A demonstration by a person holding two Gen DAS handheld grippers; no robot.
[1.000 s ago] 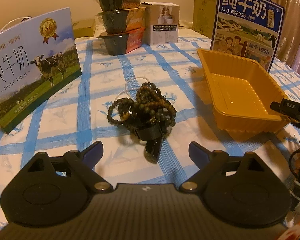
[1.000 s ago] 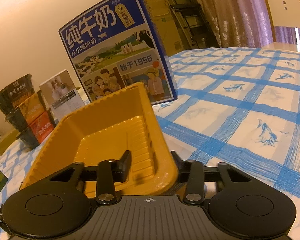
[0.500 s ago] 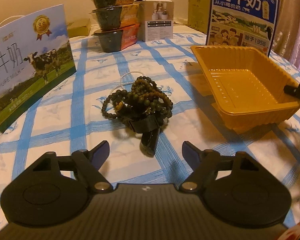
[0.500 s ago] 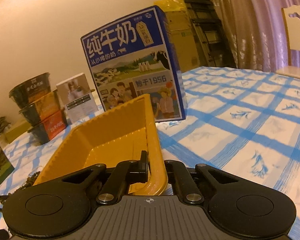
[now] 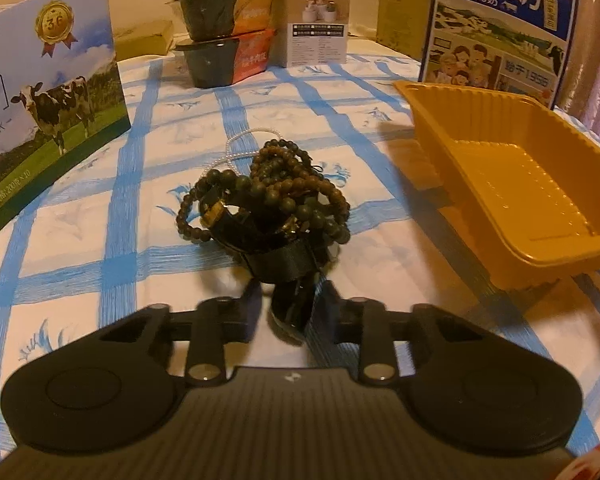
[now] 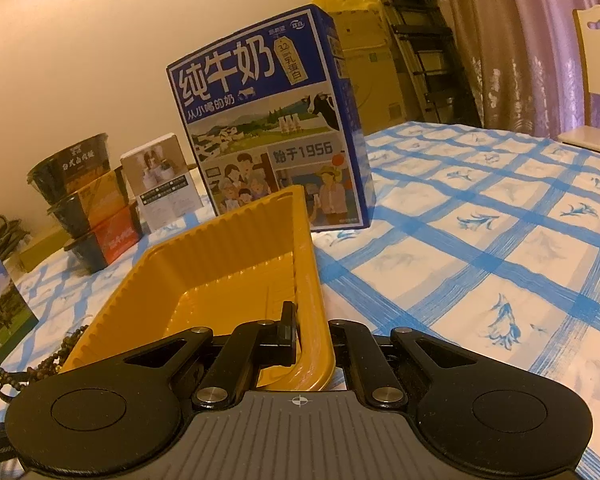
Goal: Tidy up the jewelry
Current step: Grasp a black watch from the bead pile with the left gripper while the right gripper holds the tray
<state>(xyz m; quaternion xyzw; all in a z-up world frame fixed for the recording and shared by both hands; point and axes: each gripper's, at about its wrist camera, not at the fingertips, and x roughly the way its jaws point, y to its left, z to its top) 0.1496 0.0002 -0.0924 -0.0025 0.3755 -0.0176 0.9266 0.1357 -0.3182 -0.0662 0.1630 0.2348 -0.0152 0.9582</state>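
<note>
The tangled jewelry pile [image 5: 268, 196] lies on the checked tablecloth [image 5: 100, 216], none of it sorted yet. The left gripper [image 5: 290, 304] has its jaws narrowed around the pile's black strap end [image 5: 292, 308]. Farther right, the orange tray [image 5: 512, 184] sits empty, its near wall clamped by the right gripper [image 6: 312, 340].

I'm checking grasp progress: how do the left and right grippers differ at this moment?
The left gripper straddles a black strap of the jewelry pile on the blue-checked tablecloth, not clearly clamped. The right gripper pinches the empty orange plastic tray's wall. Both sit low over the table.
</note>
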